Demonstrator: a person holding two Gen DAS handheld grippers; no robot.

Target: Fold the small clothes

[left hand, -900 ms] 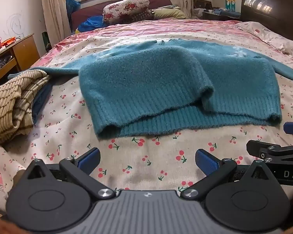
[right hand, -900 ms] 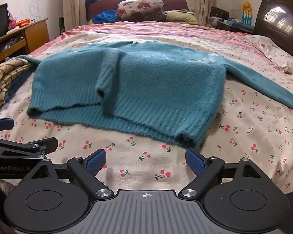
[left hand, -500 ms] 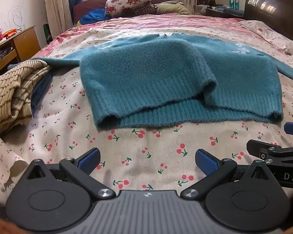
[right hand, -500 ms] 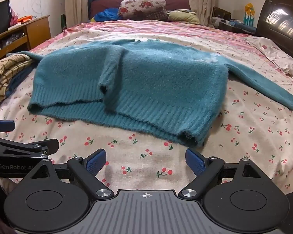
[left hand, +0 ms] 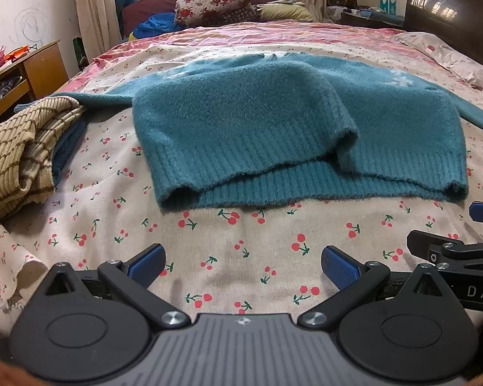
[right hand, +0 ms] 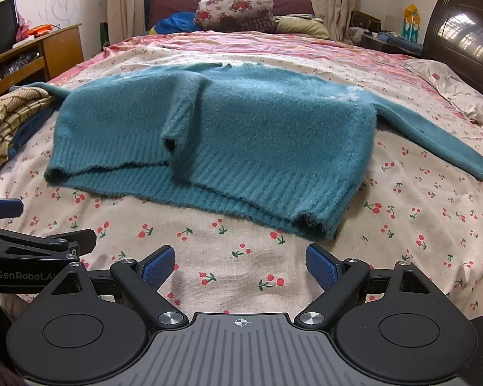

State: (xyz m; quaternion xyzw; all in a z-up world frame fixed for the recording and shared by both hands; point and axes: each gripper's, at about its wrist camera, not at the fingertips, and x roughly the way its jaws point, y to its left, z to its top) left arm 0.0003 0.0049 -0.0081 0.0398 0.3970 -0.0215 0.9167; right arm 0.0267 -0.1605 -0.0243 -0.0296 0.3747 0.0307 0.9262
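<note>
A: Teal sweater [left hand: 273, 135] flat on the bed [left hand: 241, 257], hem nearest. Left gripper [left hand: 243, 262] and right gripper [right hand: 240, 262] both spread wide, holding nothing, short of the hem.

B: Looks soft, fuzzy, light, floppy. Best pinched at the ribbed hem corners [right hand: 315, 225].

A: Left sleeve end tucked behind the striped pile [left hand: 19, 148]. Layers under the bunched fold hidden.

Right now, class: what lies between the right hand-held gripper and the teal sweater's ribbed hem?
Only bare cherry-print bedsheet separates the right hand-held gripper from the teal sweater, shown in the right wrist view.
</note>
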